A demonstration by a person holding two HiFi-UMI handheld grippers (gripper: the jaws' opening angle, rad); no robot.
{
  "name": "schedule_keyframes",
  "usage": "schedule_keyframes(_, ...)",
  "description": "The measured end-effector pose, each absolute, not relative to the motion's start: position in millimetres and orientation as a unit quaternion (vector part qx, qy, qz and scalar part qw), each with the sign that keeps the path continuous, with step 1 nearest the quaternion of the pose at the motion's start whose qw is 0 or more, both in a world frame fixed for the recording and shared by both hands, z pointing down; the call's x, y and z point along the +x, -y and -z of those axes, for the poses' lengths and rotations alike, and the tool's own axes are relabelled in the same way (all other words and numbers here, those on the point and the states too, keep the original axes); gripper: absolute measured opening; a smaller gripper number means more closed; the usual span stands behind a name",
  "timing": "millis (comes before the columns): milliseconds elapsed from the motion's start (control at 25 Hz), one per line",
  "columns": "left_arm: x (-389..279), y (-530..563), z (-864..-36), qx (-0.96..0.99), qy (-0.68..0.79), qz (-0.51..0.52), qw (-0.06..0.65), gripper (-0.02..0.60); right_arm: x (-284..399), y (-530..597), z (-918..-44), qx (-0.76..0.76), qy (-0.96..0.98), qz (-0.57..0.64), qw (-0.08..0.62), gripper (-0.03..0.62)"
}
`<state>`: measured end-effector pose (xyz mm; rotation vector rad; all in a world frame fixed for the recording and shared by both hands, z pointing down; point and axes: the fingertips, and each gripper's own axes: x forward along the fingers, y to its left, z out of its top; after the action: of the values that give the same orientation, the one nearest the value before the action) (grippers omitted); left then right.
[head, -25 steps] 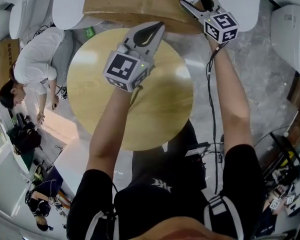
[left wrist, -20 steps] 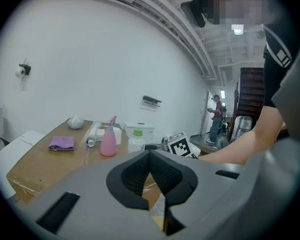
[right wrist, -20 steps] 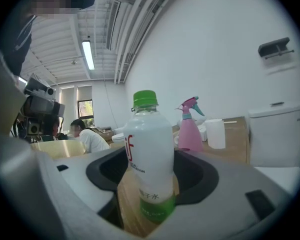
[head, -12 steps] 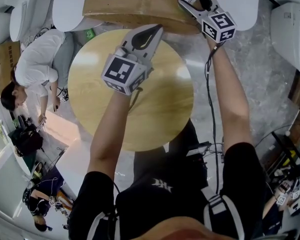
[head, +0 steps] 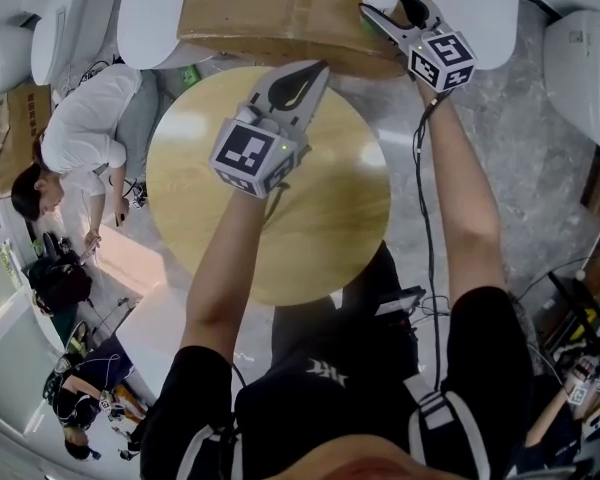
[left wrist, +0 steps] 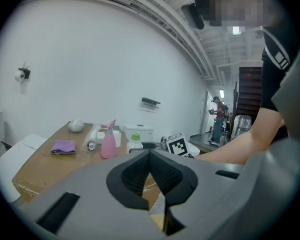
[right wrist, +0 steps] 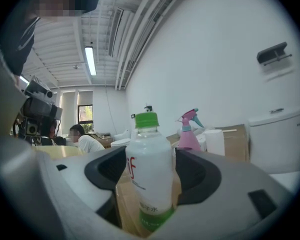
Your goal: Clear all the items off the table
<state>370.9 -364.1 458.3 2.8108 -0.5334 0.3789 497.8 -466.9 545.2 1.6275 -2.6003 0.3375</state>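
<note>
Our right gripper (head: 385,6) reaches out over the brown worktop (head: 270,8), which stands beyond the round worktop (head: 320,218). Its jaws have just been opening. The green-capped bottle (right wrist: 150,169) stands upright between them, released, with a sliver of gap at the left jaw. Past the jaws, a little to their right, stands a pink spray bottle (right wrist: 189,131). Our left gripper (head: 302,76) hovers above the round worktop, its jaws clenched tip to tip with nothing between them. Far ahead of them, off to the left, lies a purple cloth (left wrist: 63,146).
</note>
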Motion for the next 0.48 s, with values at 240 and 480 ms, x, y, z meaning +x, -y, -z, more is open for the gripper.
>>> schedule_keyframes(240,365,359,-438,0.968,0.182,-0.123,0.123,0.012,497,444,-500,0.524,0.847,-0.085,0.023,0.287)
schedule_keyframes(480,344,345,-393,0.966,0.203,-0.089,0.136,0.012,484,391,-424,0.514,0.855,-0.070,-0.013,0.132)
